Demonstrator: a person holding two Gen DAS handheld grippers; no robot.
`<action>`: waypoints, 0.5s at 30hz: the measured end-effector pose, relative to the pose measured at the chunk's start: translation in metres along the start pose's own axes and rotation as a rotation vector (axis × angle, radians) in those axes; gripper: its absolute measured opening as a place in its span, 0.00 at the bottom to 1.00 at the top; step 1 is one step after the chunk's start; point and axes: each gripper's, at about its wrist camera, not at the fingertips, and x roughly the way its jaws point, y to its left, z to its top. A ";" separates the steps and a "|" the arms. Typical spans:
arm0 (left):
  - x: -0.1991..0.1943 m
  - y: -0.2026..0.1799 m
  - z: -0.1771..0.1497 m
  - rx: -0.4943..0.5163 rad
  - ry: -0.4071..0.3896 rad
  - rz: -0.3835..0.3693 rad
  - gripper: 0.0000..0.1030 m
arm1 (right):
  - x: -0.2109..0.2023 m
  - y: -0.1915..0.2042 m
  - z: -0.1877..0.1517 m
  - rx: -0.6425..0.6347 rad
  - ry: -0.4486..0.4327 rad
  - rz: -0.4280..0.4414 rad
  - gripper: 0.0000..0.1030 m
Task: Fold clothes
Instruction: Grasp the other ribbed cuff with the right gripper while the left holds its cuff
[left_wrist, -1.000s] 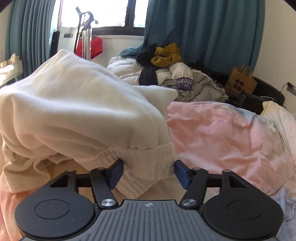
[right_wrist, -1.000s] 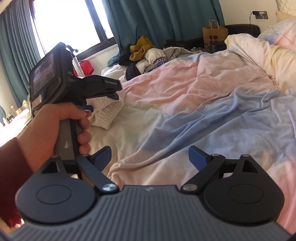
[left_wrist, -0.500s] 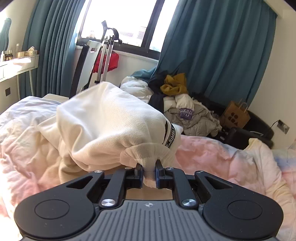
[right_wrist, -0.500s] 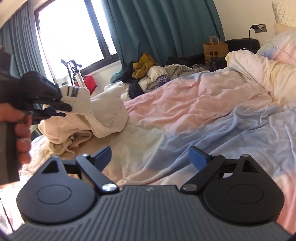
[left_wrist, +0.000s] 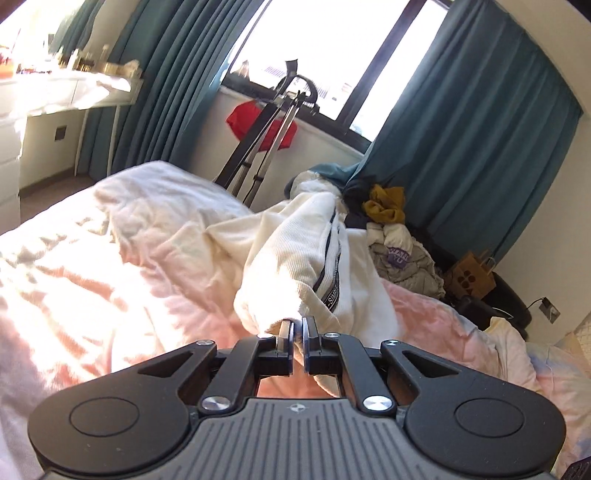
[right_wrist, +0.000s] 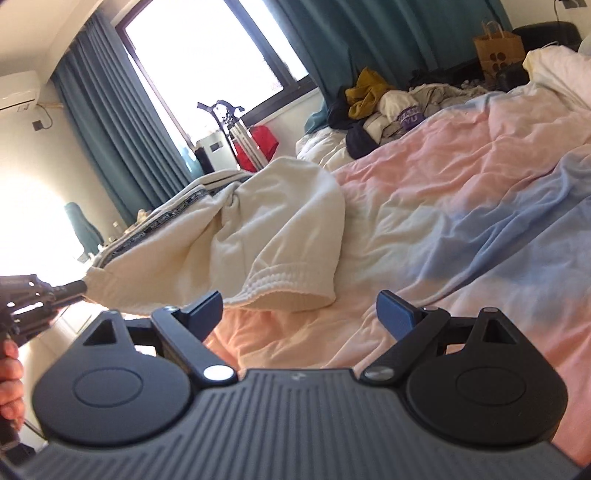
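The left gripper (left_wrist: 297, 325) pinches a corner of the cream garment (right_wrist: 258, 236), lifting it above the pink duvet (right_wrist: 424, 192). The right gripper (right_wrist: 299, 314) hovers beside its ribbed hem, jaws wide, seemingly not touching.

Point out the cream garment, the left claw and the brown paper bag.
cream garment (right_wrist: 280, 221), right wrist view, main body.
left claw (left_wrist: 297, 328), left wrist view, between fingertips.
brown paper bag (right_wrist: 498, 46), right wrist view, front face.

The garment (right_wrist: 258, 236) hangs over the bed (right_wrist: 424, 206), its edge pinched in the left tool (left_wrist: 297, 326) off to the left. Behind it a heap of clothes (right_wrist: 388, 107) lies at the bed's far end, a bag (right_wrist: 498, 48) farther right.
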 end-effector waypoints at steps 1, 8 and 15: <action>0.002 0.013 -0.004 -0.014 0.016 -0.006 0.05 | 0.003 0.004 -0.003 -0.004 0.015 0.009 0.89; 0.029 0.055 -0.030 -0.186 0.069 -0.125 0.08 | 0.035 0.001 0.002 0.073 0.026 0.032 0.89; 0.055 0.071 -0.044 -0.371 0.101 -0.270 0.40 | 0.098 -0.033 0.020 0.233 0.038 0.029 0.85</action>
